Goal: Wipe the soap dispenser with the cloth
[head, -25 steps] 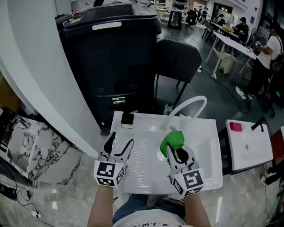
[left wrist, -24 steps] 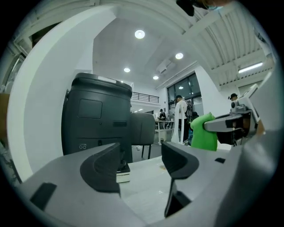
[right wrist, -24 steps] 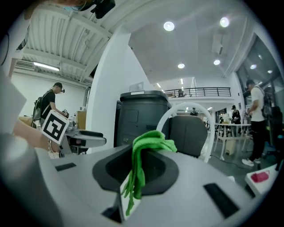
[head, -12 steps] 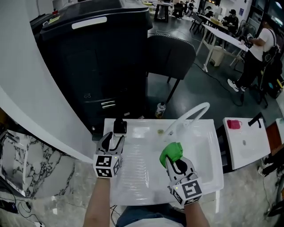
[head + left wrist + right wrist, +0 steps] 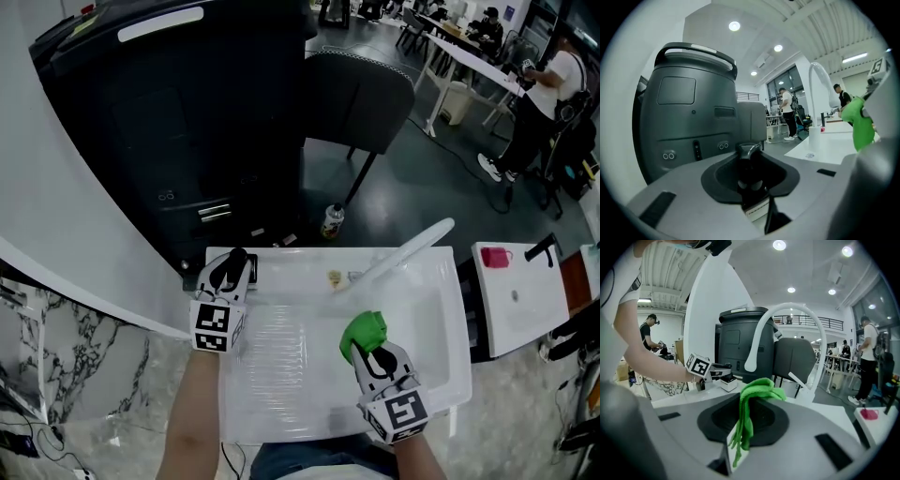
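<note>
Since a second ago the left hand-held gripper has gone from the near left part of the sink out to its far left corner. The right one has dropped a little lower over the basin.

Nearest the person, at the sink's near right, the right hand-held gripper has its jaws clamped on the green cloth. A bunched wad of cloth sticks out past the tips and a tail hangs down between them.

Across the basin, at the far left corner, stands the soap dispenser, a small dark bottle with a pale label. It is upright, pump head on top, so its long axis runs straight up. The left hand-held gripper's jaws have just been closing and the bottle sits between them. From where I stand they look pinched on its body, steadying it.

From the cloth, then, the dispenser lies to the left and farther away, with the open basin between them. The left hand is already on it, so I'd say it falls to the right hand to carry the cloth over and rub along the standing bottle.

At the sink's far edge the white tap slants up to the right. Beyond the sink are a small bottle on the floor, a dark chair and a big black cabinet.
</note>
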`<state>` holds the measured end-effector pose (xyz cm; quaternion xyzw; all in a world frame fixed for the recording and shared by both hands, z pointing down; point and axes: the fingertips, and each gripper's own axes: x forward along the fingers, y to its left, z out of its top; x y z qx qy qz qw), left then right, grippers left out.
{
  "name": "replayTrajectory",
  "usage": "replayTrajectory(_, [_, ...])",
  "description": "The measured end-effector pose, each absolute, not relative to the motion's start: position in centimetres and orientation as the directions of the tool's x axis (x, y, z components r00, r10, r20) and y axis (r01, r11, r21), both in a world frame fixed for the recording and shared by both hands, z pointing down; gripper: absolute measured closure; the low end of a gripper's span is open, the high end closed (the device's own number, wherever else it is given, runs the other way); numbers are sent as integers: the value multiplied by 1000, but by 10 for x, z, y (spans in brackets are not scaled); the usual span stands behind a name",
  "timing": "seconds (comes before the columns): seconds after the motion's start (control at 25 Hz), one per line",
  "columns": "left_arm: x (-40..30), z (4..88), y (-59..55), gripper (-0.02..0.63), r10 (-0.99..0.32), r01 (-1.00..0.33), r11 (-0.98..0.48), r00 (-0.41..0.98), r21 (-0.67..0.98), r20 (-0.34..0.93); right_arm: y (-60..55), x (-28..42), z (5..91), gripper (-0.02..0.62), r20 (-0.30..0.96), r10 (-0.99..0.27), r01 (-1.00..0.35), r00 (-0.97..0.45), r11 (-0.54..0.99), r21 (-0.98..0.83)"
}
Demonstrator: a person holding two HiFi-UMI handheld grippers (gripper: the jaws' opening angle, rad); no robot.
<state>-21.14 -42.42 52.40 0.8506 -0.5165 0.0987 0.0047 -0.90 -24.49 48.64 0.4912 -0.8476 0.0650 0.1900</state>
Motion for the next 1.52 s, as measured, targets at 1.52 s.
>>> replayTrajectory(1.52, [-143, 394, -275, 508, -777, -797, -544, 596, 262, 200, -199, -16, 413, 546, 201, -782, -793, -591, 608, 33])
